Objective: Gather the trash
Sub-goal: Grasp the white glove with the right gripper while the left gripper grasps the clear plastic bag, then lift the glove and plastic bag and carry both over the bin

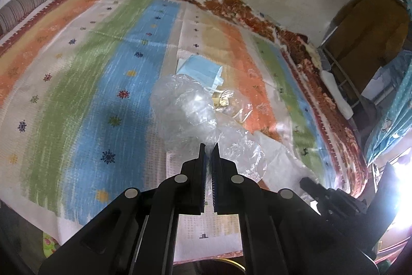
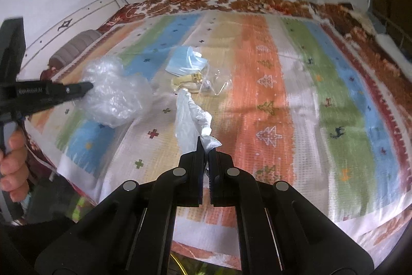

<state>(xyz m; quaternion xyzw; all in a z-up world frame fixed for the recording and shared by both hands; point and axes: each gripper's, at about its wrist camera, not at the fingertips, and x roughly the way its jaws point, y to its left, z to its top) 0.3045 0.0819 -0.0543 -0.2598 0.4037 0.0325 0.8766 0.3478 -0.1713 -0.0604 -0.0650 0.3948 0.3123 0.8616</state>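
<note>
One crumpled clear plastic bag [image 2: 116, 94], pinched in the closed left gripper [image 1: 209, 146], hangs above the striped bedcover [image 2: 257, 107]; one white plastic bag [image 2: 191, 117] is clamped in the closed right gripper [image 2: 204, 146]. At 12 o'clock beyond: one blue face mask [image 2: 184, 63], one yellow wrapper [image 2: 185, 81]

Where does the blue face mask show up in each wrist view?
Left wrist: blue face mask lies just above centre, beyond the clear plastic.
Right wrist: blue face mask sits upper left of centre.
Shared landmark: the yellow scrap beside it on the striped cloth.
</note>
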